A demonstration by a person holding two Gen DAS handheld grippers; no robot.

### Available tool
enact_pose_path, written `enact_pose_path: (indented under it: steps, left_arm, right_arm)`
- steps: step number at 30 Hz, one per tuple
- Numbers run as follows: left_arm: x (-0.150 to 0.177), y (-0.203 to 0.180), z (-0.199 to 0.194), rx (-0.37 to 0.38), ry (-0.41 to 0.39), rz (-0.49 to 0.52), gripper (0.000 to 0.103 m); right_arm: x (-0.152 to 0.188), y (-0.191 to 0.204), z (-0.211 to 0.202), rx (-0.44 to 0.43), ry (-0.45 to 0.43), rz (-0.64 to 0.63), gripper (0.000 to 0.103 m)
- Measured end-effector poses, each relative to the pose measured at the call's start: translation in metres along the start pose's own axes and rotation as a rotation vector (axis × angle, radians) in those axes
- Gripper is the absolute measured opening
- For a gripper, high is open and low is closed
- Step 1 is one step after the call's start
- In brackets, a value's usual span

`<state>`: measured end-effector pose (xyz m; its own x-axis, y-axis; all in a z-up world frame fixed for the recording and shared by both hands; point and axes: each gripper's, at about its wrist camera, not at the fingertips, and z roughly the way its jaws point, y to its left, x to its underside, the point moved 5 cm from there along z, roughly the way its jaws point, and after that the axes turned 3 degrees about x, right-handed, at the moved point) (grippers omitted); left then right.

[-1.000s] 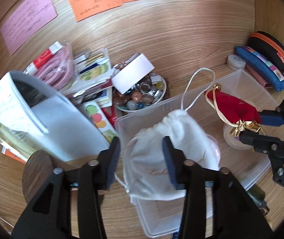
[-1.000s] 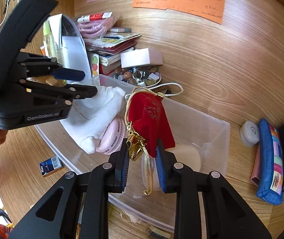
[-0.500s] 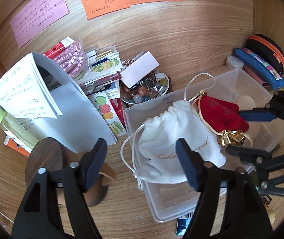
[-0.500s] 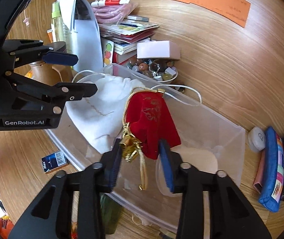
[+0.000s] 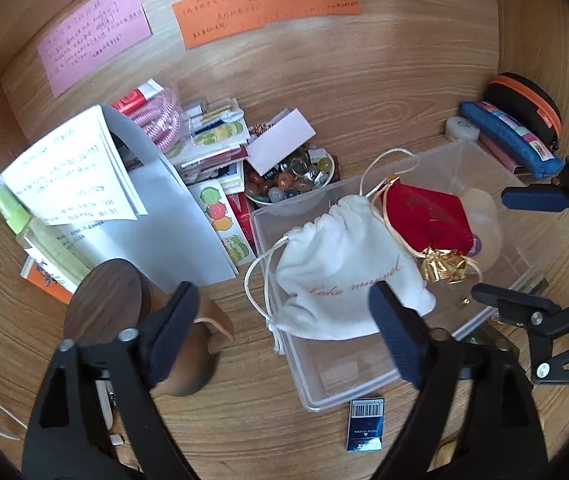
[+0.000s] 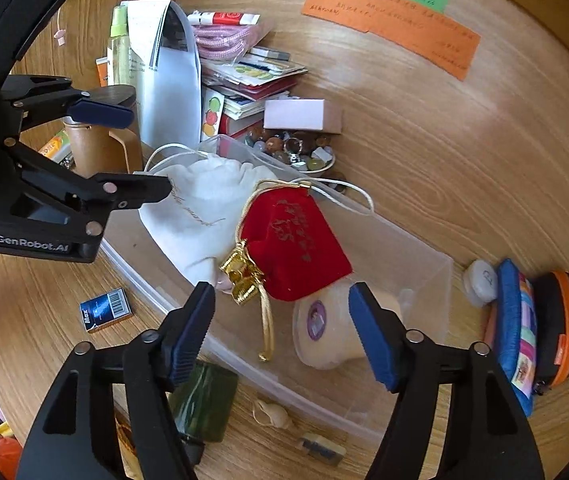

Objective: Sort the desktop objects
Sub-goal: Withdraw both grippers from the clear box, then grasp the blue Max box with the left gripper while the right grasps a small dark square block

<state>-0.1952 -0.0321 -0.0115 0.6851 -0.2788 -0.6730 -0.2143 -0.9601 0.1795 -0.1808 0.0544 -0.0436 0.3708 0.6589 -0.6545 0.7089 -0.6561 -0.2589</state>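
A clear plastic box (image 5: 496, 172) (image 6: 424, 276) on the wooden desk holds a white drawstring pouch (image 5: 340, 276) (image 6: 200, 208), a red velvet pouch with gold tassels (image 5: 424, 220) (image 6: 292, 244) and a cream round case (image 6: 336, 336). My left gripper (image 5: 284, 332) is open and empty, above the box's near-left corner. My right gripper (image 6: 282, 328) is open and empty, above the red pouch and cream case. Each gripper shows in the other's view: the right one (image 5: 524, 248), the left one (image 6: 124, 152).
A bowl of beads and rings (image 5: 292, 180) with a white card stands behind the box. Stacked papers, stickers and a pink cord (image 5: 164, 120) lie left. A brown wooden stand (image 5: 124, 312), a blue matchbox (image 5: 366, 424), a blue pencil case (image 6: 516, 332), an orange-trimmed black case (image 6: 560, 328), a green block (image 6: 204, 404).
Both grippers opened and let go: the left released the white pouch, the right released the red pouch. Both pouches now lie in the box and both grippers have pulled back and up.
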Motion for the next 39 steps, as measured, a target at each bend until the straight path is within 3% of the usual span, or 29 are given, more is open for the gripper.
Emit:
enact_pose_path:
  steps: [12, 21, 30, 39]
  left_arm:
    - [0.006, -0.015, -0.022, 0.012, -0.015, -0.015, 0.095]
    - [0.030, -0.019, -0.040, -0.004, -0.022, -0.039, 0.097]
    - [0.070, -0.020, -0.025, 0.003, 0.065, -0.064, 0.097]
    - [0.106, -0.024, -0.001, 0.042, 0.157, -0.101, 0.097]
  right_arm:
    - [0.013, -0.017, -0.033, 0.046, -0.051, 0.039, 0.074]
    - [0.033, -0.035, -0.066, 0.055, -0.107, 0.129, 0.081]
    - [0.068, -0.048, -0.082, 0.053, -0.118, 0.229, 0.083]
    - [0.110, -0.047, -0.066, 0.065, -0.032, 0.258, 0.083]
